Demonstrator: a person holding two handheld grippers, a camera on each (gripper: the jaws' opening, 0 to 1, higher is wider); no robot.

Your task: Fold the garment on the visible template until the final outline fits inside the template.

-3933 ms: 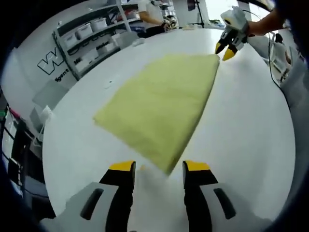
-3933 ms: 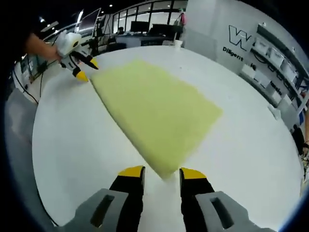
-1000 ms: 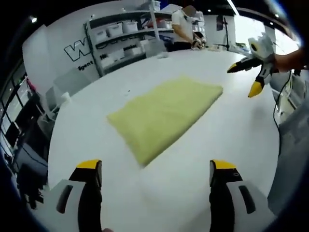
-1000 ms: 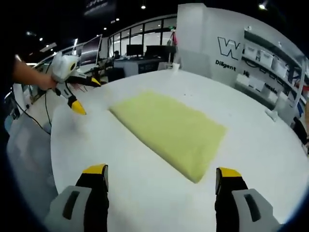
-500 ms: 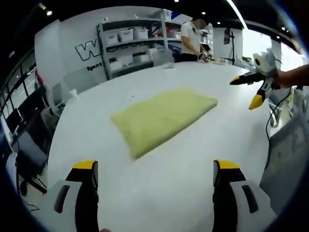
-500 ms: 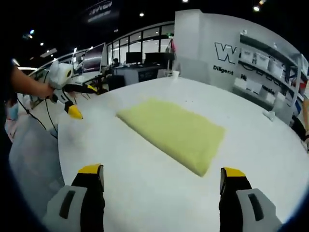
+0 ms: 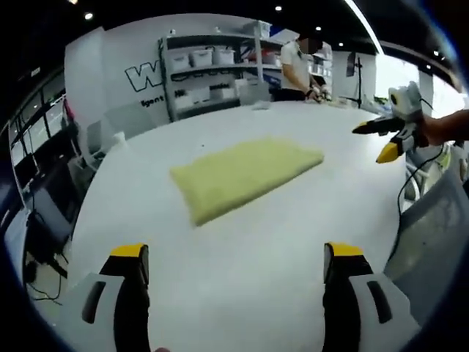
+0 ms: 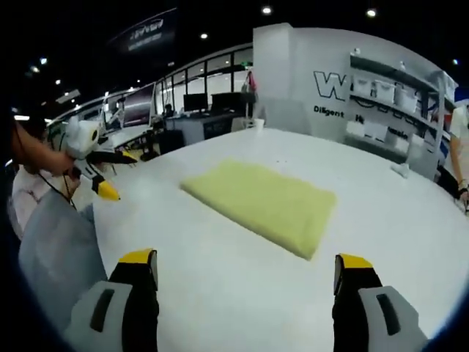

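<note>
A pale yellow garment (image 7: pixel 242 176) lies folded flat into a rectangle on the round white table (image 7: pixel 242 257); in the right gripper view the garment (image 8: pixel 260 202) sits mid-table. My left gripper (image 7: pixel 234 253) is open, its yellow-tipped jaws wide apart, back from the garment's near edge. My right gripper (image 8: pixel 245 264) is open too, with nothing between its jaws. The right gripper (image 7: pixel 385 139) also appears at the table's right edge in the left gripper view. The left gripper (image 8: pixel 102 176) appears at the left in the right gripper view. I see no template marking on the table.
Shelving (image 7: pixel 212 62) with white bins stands behind the table, and a person (image 7: pixel 297 66) works beside it. Desks with monitors (image 8: pixel 205 103) line the far side. A small white object (image 8: pixel 399 170) lies near the table's far rim.
Both grippers let go of the garment's corners, opened wide and pulled back and up from the table. The garment stays folded and still.
</note>
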